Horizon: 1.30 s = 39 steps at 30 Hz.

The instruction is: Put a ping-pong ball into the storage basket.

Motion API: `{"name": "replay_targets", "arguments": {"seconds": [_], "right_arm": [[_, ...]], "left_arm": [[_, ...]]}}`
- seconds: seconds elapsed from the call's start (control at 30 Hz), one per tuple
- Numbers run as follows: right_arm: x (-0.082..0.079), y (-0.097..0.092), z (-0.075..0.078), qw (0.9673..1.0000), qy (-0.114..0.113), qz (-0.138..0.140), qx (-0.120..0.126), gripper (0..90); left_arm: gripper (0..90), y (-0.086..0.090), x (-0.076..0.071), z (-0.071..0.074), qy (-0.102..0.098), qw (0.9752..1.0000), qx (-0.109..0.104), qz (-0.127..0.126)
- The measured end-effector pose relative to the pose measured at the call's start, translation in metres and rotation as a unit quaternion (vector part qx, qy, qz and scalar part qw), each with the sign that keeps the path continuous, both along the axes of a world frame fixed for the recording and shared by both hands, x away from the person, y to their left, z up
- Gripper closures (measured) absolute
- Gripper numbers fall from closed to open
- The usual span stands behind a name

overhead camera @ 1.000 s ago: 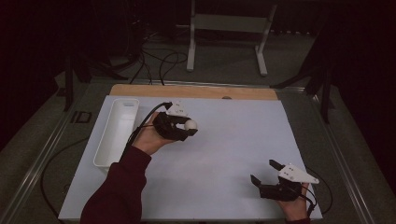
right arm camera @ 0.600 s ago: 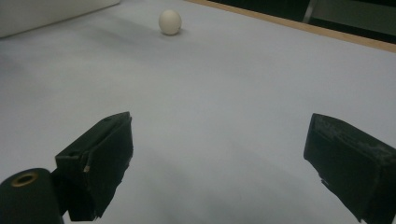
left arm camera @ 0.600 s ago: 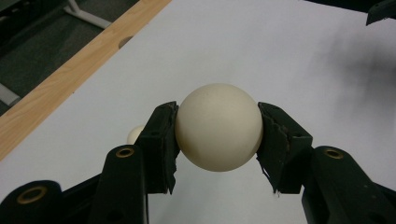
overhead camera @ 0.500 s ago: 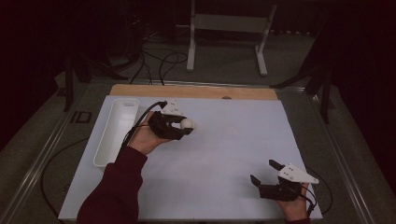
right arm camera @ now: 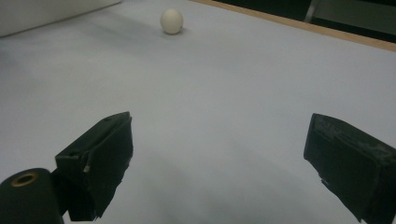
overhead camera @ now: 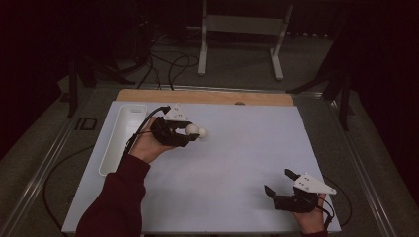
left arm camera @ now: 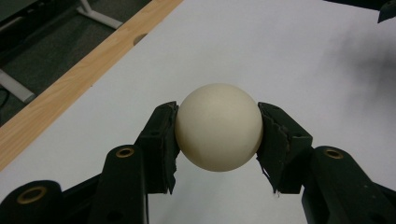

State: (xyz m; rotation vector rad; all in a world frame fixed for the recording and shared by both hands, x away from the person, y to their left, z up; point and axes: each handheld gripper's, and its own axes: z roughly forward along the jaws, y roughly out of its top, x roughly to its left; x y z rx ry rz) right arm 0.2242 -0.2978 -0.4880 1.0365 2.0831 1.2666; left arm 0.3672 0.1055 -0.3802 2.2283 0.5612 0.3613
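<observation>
While held tight: ball (left arm camera: 218,127), round and creamy white, not let go.
Change: left gripper (overhead camera: 189,133) slid a little toward the left of the high view, closer to the tray (overhead camera: 109,153); grip the same as a second ago.
New gap: now a small space between the ball and the second ball (overhead camera: 202,132), just to its right in the high view.
No change: right gripper (overhead camera: 276,180), parked at the lower right as before.
Meaning for the job: probably carrying the ball over to the tray to drop it in; pick-up done, drop not yet done.
Left jaws: clamped on the ball, one pad on each side, pressing at its widest part.
Ball and tool: right between the tips, at the very front of the jaws, about half of it poking out past them.
Ball's place: middle left of the high view, seemingly up off the table (overhead camera: 237,148), with the tray close by on its left.
Right jaws: wide apart, nothing between them.
Second ball: sitting alone on the table, at the top left of the right gripper view, far from the right gripper.
Next: likely more of the same slide left, then opening over the tray.
Watch out: smooth round ball, easy to slip if squeezed off centre.
</observation>
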Motion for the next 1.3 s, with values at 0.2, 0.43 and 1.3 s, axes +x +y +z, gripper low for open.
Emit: {"name": "replay_targets", "arguments": {"seconds": [0.2,0.43,1.3], "right_arm": [[0.000,0.000,0.000,1.0000,0.000,0.000,-0.001,8.0],[0.000,0.000,0.000,1.0000,0.000,0.000,-0.001,8.0],[0.000,-0.003,-0.002,1.0000,0.002,-0.005,0.002,8.0]], "left_arm": [[51.0,0.004,0.000,0.000,-0.001,1.0000,0.002,0.003],[51.0,0.008,0.000,0.001,-0.003,1.0000,0.002,0.007],[51.0,0.032,0.001,0.004,-0.007,0.9996,-0.002,0.028]]}}
